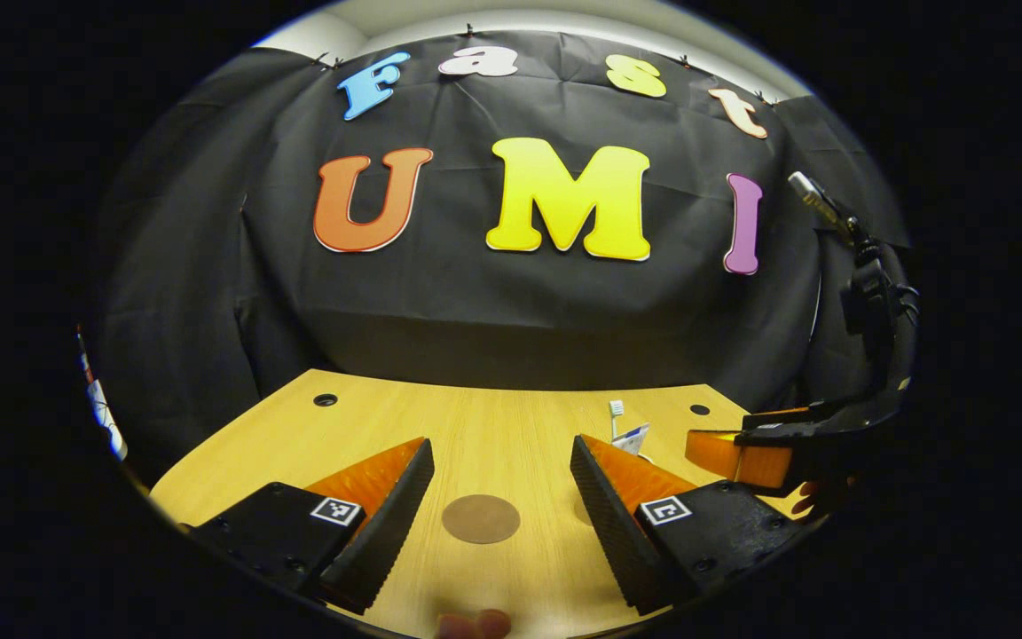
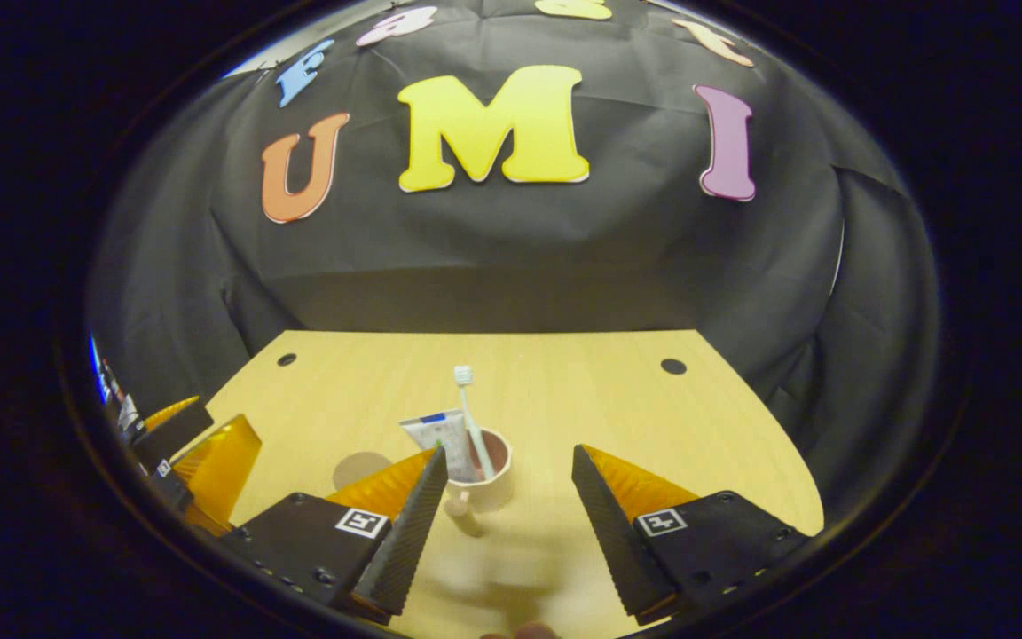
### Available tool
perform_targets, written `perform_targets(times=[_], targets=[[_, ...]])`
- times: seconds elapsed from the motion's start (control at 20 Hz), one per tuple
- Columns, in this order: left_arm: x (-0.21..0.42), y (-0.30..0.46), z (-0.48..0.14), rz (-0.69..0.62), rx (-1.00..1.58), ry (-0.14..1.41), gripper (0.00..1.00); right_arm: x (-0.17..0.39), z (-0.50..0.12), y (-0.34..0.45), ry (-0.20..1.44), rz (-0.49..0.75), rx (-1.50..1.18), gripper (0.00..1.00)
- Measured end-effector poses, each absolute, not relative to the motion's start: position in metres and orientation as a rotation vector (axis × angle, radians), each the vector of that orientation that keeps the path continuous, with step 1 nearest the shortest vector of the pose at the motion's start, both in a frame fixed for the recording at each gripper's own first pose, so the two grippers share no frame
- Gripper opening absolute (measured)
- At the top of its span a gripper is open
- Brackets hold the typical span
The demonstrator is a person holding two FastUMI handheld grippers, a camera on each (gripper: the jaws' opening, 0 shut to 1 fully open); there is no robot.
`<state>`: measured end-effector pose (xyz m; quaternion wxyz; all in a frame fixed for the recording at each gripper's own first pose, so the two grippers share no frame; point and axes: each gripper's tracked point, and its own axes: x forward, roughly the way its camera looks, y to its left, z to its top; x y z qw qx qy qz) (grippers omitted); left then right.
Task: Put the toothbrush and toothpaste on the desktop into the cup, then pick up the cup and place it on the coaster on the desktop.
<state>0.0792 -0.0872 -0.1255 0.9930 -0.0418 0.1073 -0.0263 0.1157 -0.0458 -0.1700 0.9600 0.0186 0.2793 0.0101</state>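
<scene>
A pale cup (image 2: 486, 484) stands upright on the wooden desktop (image 2: 564, 390), its handle turned toward the camera. A white toothbrush (image 2: 468, 408) and a toothpaste tube (image 2: 436, 430) stand inside it. My right gripper (image 2: 508, 454) is open just short of the cup, which sits near its left finger. The round brown coaster (image 1: 480, 519) lies flat between the fingers of my open left gripper (image 1: 500, 442). In the right gripper view the coaster (image 2: 358, 465) lies left of the cup. In the left gripper view the toothbrush (image 1: 616, 410) and tube (image 1: 633, 437) peek over the right finger.
The desktop (image 1: 493, 417) has two small dark holes (image 1: 326, 399) (image 1: 699, 409) near its back corners. The black cloth wall rises behind the desk. The right gripper (image 1: 733, 453) shows at the right of the left gripper view, and the left gripper (image 2: 200, 457) at the left of the right gripper view.
</scene>
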Motion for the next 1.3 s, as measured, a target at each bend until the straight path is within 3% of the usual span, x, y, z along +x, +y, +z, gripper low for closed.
perform_targets(times=[0.75,1.3], targets=[[0.04,0.026,-0.087,0.106,-0.114,0.162,0.98,0.11,-0.252,-0.002,1.094,0.007,0.027,0.9],[0.043,0.045,-0.092,0.164,-0.106,0.226,0.98,0.128,-0.304,-0.006,1.295,-0.021,0.048,0.89]])
